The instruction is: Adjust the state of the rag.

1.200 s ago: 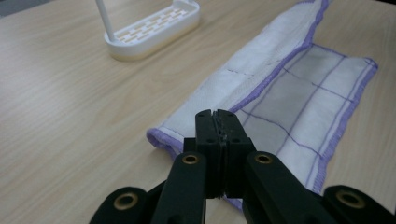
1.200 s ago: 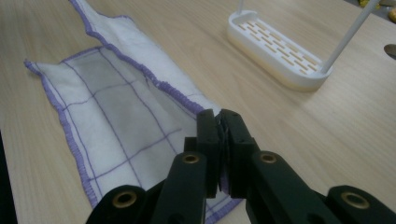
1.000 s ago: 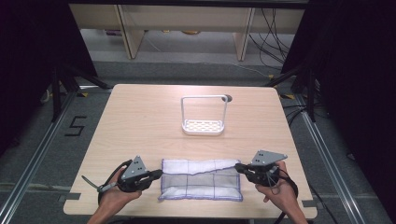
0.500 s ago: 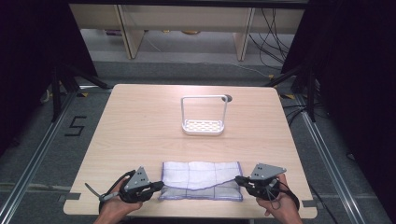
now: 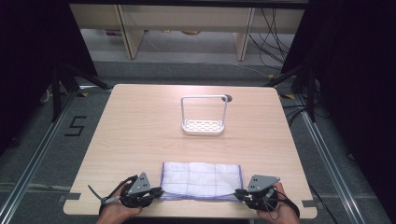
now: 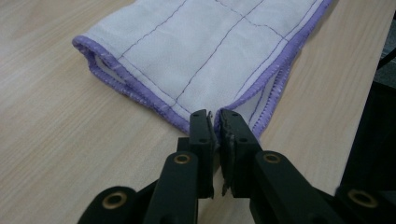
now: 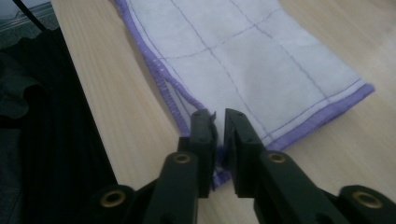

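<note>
- The left gripper (image 5: 156, 192) lies low at the table's (image 5: 140, 135) near edge, its tips at the near-left corner of the cloth (image 5: 201, 181). Its jaws have just been opening: in the left gripper view (image 6: 215, 122) a narrow gap shows between them, with the cloth's purple hem right at the tips and no pad clearly pressing on it. This looks like a release after a fold.
- The cloth lies folded flat in a long rectangle along the near edge, between the two grippers. Doubled hems in both gripper views suggest two layers brought together there.
- A white rack (image 5: 203, 116) stands well apart, farther back near the middle of the table.
- The right gripper (image 5: 239, 193) mirrors the left at the near-right corner. In the right gripper view (image 7: 219, 122) its jaws have also just been opening, slightly parted over the corner, which lies slack on the wood.
</note>
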{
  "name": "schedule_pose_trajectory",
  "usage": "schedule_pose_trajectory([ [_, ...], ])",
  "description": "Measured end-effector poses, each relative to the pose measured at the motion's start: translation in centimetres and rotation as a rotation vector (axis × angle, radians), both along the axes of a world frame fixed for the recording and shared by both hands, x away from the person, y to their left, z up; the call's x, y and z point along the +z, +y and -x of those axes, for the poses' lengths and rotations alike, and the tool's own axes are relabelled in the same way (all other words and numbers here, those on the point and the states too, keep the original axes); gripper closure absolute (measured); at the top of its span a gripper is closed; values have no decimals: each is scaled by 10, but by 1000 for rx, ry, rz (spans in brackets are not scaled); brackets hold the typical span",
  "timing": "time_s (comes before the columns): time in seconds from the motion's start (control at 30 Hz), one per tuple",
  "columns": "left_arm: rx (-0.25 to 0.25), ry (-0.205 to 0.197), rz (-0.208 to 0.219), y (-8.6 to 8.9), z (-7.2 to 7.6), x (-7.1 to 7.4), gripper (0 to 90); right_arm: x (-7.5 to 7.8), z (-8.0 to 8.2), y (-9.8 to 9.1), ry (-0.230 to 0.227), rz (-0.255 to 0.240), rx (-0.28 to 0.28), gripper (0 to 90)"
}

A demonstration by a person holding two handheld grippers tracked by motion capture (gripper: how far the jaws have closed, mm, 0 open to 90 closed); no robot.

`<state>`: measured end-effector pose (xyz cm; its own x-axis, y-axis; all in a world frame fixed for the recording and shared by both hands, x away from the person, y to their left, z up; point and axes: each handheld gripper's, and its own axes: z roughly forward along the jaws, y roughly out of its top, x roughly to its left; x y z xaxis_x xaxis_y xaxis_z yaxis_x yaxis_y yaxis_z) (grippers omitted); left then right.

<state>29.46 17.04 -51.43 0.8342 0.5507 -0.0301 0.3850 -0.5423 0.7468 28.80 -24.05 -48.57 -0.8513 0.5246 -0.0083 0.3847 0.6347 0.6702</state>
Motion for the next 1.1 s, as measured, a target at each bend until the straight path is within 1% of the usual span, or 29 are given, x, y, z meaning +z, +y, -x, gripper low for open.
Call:
schedule_pose_trajectory([
  [0.03, 6, 3, 12, 0, 0, 0, 779, -1, 0, -1, 6, -2, 4, 762],
  [0.07, 12, 10, 20, 1, 1, 1, 762, -2, 1, -1, 9, -13, -13, 756],
  [0.1, 12, 14, 45, 3, 1, 3, 735, 0, 0, -3, 12, -16, -11, 742],
  [0.13, 27, 27, 86, 3, 2, 5, 675, 2, 0, -5, 13, -33, -35, 700],
  [0.17, 40, 34, 135, 4, 2, 10, 628, 4, -1, -6, -2, -53, -48, 683],
  [0.2, 46, 25, 147, 5, 1, 13, 577, 8, -3, -9, -3, -93, -66, 678],
  [0.23, 68, 15, 183, 5, -2, 18, 554, 11, -3, -10, -3, -117, -91, 666],
  [0.27, 84, 0, 184, 4, -7, 22, 525, 15, -7, -10, -4, -155, -143, 650],
  [0.3, 87, -15, 168, 4, -13, 26, 509, 16, -12, -10, -14, -147, -159, 641],
  [0.37, 113, -37, 174, 1, -24, 30, 493, 16, -20, -4, -21, -111, -187, 624],
  [0.4, 124, -40, 164, 0, -29, 32, 489, 15, -25, -1, -30, -89, -195, 611],
  [0.47, 133, -47, 156, -5, -47, 35, 485, 11, -31, 5, -18, -67, -202, 595],
  [0.5, 141, -40, 139, -9, -60, 34, 481, 10, -34, 7, -12, -65, -216, 583],
  [0.53, 141, -40, 139, -9, -60, 34, 483, 10, -34, 7, -12, -65, -216, 583],
  [0.57, 141, -30, 134, -10, -68, 32, 483, 9, -42, 8, -32, -55, -232, 560],
  [0.6, 152, -12, 134, -12, -74, 30, 484, 11, -45, 8, -25, -51, -268, 560],
  [0.63, 144, -6, 98, -10, -80, 29, 489, 12, -50, 6, -47, -37, -277, 562],
  [0.67, 156, 6, 90, -10, -85, 26, 491, 12, -56, 4, -58, -33, -292, 561],
  [0.7, 173, 25, 103, -12, -88, 23, 495, 13, -60, 2, -27, -44, -322, 562],
  [0.73, 158, 33, 74, -10, -91, 22, 496, 12, -67, -1, -32, -59, -336, 562],
  [0.8, 160, 49, 69, -11, -94, 18, 496, 10, -77, -5, -7, -65, -360, 562],
  [0.87, 162, 58, 54, -11, -97, 16, 495, 7, -85, -4, -3, -73, -354, 562],
  [0.9, 164, 58, 52, -11, -98, 14, 494, 6, -88, -2, 17, -67, -355, 562],
  [0.93, 173, 58, 37, -12, -98, 13, 490, 5, -89, -1, 24, -62, -356, 562],
  [0.97, 174, 45, 9, -12, -99, 12, 485, 4, -90, 0, 28, -45, -349, 561],
  [1.0, 168, 45, 4, -12, -98, 10, 481, 3, -91, 2, 44, -40, -351, 561],
  [1.03, 159, 49, -7, -12, -98, 9, 484, 0, -92, 2, 38, -29, -345, 560],
  [1.07, 161, 45, -16, -13, -97, 8, 488, 0, -92, 3, 55, -26, -351, 561],
  [1.1, 158, 43, -26, -13, -97, 7, 487, -6, -93, 4, 22, -47, -347, 561],
])
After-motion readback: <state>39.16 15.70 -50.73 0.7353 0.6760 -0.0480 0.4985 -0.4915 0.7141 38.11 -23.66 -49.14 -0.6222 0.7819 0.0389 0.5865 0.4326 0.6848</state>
